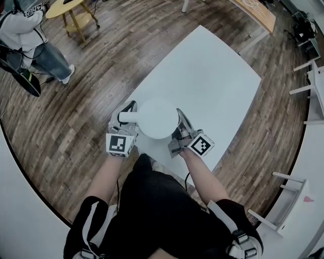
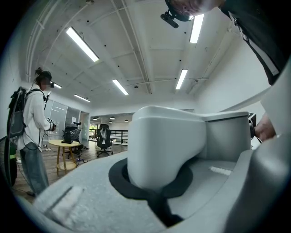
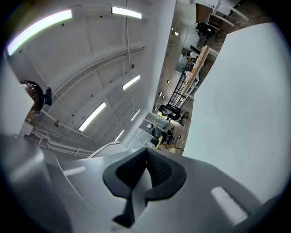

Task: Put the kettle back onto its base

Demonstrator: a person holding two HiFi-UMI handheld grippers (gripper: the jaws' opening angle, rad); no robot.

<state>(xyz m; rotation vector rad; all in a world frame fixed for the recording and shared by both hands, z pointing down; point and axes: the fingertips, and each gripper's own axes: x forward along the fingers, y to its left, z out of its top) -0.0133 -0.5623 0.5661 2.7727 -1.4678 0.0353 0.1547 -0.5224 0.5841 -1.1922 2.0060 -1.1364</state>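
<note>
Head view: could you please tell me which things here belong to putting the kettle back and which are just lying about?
In the job: white round kettle, handle clamped in the left gripper; right gripper, shut, beside it; white rectangular table. No base shows.
Just about: round yellow wooden side table; bystander in a white top; wood-topped table.

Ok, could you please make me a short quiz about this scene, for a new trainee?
1. True or false: the left gripper is shut on the handle of the kettle.
2. Choose one. The right gripper is: A) open around the kettle; B) shut, with nothing between its jaws; C) shut on the handle.
3. Fill in: the table is ___ in colour.

Key: 1 true; 2 B; 3 white.
</note>
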